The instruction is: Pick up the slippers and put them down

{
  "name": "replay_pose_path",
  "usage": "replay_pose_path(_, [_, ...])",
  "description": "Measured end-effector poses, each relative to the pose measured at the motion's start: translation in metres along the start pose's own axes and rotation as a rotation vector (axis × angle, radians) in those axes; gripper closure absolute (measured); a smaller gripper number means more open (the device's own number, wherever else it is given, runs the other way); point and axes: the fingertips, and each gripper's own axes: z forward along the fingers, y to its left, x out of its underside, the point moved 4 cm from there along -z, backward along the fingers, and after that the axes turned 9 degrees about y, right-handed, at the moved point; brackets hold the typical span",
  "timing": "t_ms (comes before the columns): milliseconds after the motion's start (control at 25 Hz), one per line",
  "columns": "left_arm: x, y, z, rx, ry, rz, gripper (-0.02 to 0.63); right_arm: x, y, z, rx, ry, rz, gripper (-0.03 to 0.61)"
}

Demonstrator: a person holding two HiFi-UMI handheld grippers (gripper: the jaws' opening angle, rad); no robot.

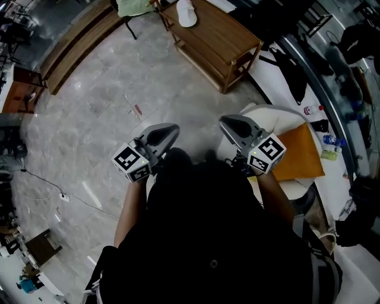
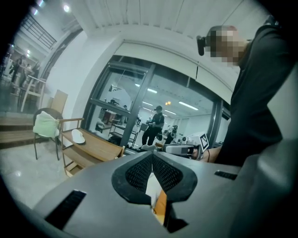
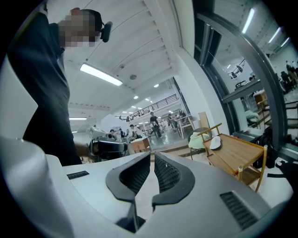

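Head view: we reckon pre-pickup, left gripper (image 1: 171,129) and right gripper (image 1: 226,122) jaws closed, empty; next, reach the slipper (image 1: 186,13) on the desk (image 1: 221,43).

One wooden table (image 1: 221,43), one chair (image 2: 71,120), seemingly one white slipper (image 1: 186,12).

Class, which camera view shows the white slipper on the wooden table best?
The head view: the white slipper is seen from above and largest, lying on the wooden table. In the left gripper view the white slipper is small and side-on; the right gripper view shows the white slipper the same way.
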Motion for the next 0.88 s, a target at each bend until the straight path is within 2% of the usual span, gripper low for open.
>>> replay_pose_path(200, [-0.001,0.024,-0.003,-0.014,0.013,-0.01,0.601,0.0,-0.018,0.009,0.024,0.003,0.003,0.54])
replay_pose_path(520, [-0.029,0.102,0.015,0.013,-0.027,-0.005,0.601,-0.025,-0.061,0.056,0.06,0.02,0.007,0.54])
replay_pose_path(640, [-0.05,0.144,0.009,0.011,-0.053,-0.001,0.601,-0.044,-0.078,0.087,0.071,0.041,0.008,0.54])
replay_pose_path(880, [-0.081,0.249,-0.035,-0.056,-0.111,-0.01,0.601,-0.081,-0.109,0.161,0.094,0.07,0.002,0.54])
